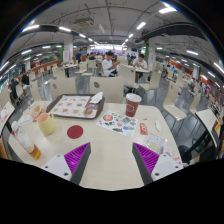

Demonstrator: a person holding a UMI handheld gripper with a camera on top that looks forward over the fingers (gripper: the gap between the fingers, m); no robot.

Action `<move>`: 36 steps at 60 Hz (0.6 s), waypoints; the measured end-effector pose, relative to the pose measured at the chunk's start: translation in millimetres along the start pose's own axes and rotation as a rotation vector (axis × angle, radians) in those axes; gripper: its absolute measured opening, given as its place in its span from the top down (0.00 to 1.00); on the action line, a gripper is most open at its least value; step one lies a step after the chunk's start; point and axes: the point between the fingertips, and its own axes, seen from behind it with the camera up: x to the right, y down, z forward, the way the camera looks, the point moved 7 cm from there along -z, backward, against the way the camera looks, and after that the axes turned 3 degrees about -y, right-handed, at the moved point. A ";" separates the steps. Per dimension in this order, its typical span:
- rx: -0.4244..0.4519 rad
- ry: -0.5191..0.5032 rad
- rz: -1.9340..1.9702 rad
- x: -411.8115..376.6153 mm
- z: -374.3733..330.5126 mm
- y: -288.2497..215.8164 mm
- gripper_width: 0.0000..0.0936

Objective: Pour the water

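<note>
Gripper (112,160): my fingers wide apart, holding nothing, above worktop (110,150)
Cup (132,104): beyond gripper, upright
Tray (74,106): left of cup

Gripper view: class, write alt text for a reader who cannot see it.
An open gripper hovers over a white table, holding nothing. Beyond its fingers stand a red paper cup, a tray, a red coaster and a printed sheet.

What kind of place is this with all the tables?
Probably a food court or canteen. Many tables and chairs fill a big hall under rows of ceiling lights, and the near table holds a food tray and a paper cup.
</note>
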 end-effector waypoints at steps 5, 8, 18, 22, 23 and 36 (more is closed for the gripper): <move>-0.009 0.022 0.001 -1.5 -2.2 8.7 0.09; -0.012 0.037 -0.002 -3.2 -7.1 13.7 0.09; -0.043 0.090 -0.002 -23.8 -29.7 44.7 0.09; -0.055 0.101 0.004 -41.7 -39.9 59.1 0.09; -0.058 0.105 0.007 -47.1 -42.5 62.9 0.09; -0.113 0.135 0.057 -151.8 -69.7 119.6 0.10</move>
